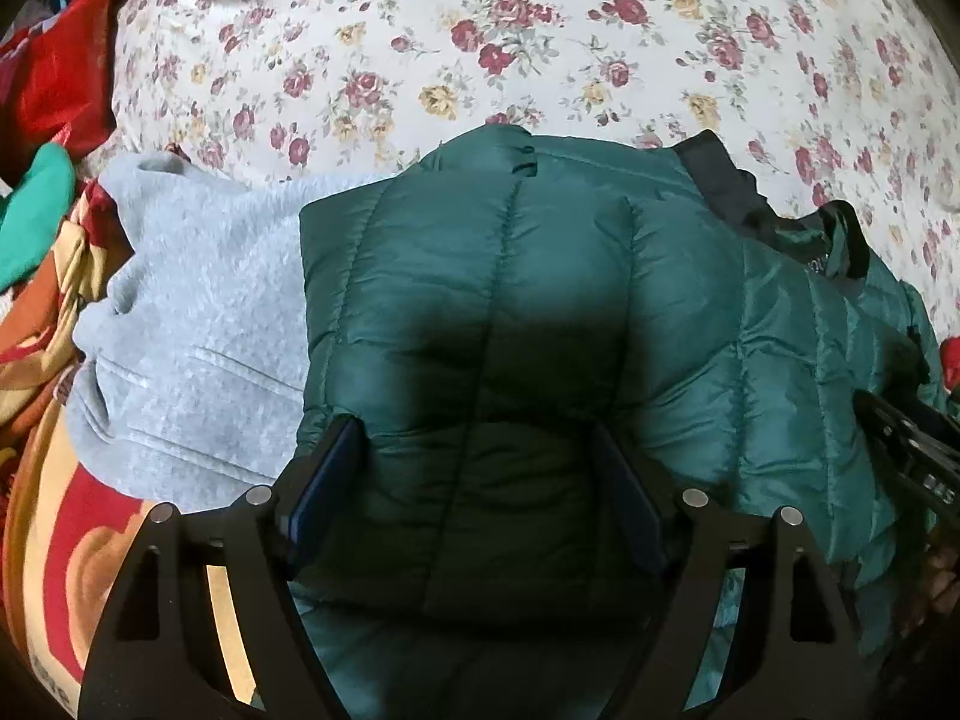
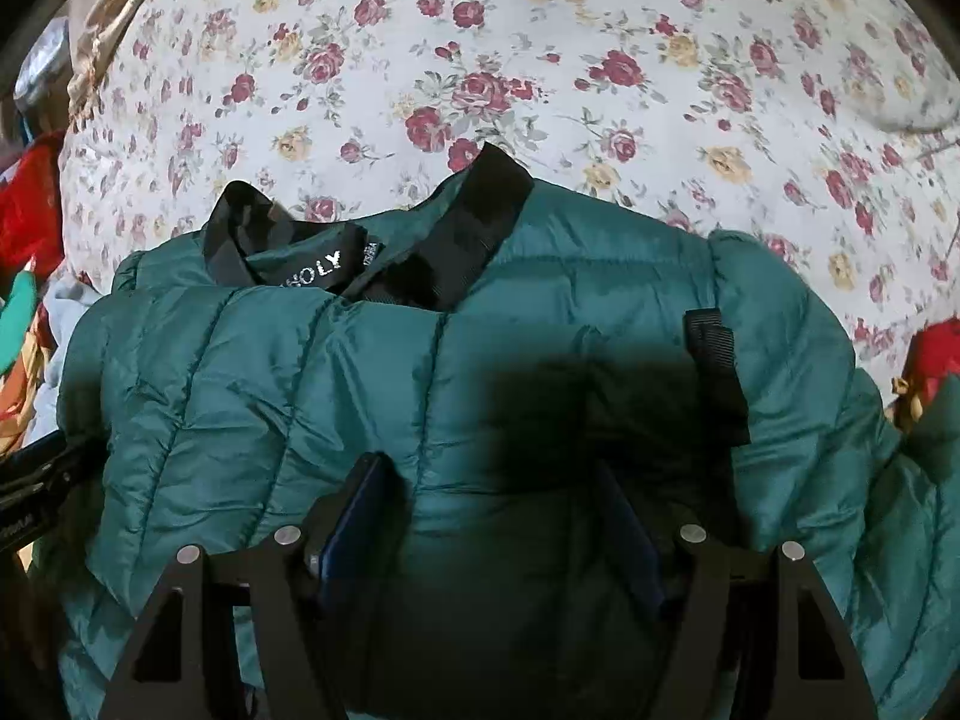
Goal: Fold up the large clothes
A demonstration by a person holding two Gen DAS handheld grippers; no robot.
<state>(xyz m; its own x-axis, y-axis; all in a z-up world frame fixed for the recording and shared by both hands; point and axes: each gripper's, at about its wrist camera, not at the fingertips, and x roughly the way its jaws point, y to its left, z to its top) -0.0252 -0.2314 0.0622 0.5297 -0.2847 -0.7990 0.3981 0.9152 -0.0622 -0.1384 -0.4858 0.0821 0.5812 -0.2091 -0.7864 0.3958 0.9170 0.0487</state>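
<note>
Flowered bedsheet (image 1: pixel 540 60) covers the bed, and on it lies a green puffer jacket (image 1: pixel 540 276), folded over, its black collar (image 2: pixel 474 228) turned toward the far edge. Both grippers stand wide open over its near part, the left gripper (image 1: pixel 474 480) and right gripper (image 2: pixel 492 516) each straddling padding, gripping nothing as far as the shadow lets me judge. A grey sweater (image 1: pixel 198 324) touches the jacket's left side, with red cloth (image 1: pixel 60 78) at the bed's left edge.
</note>
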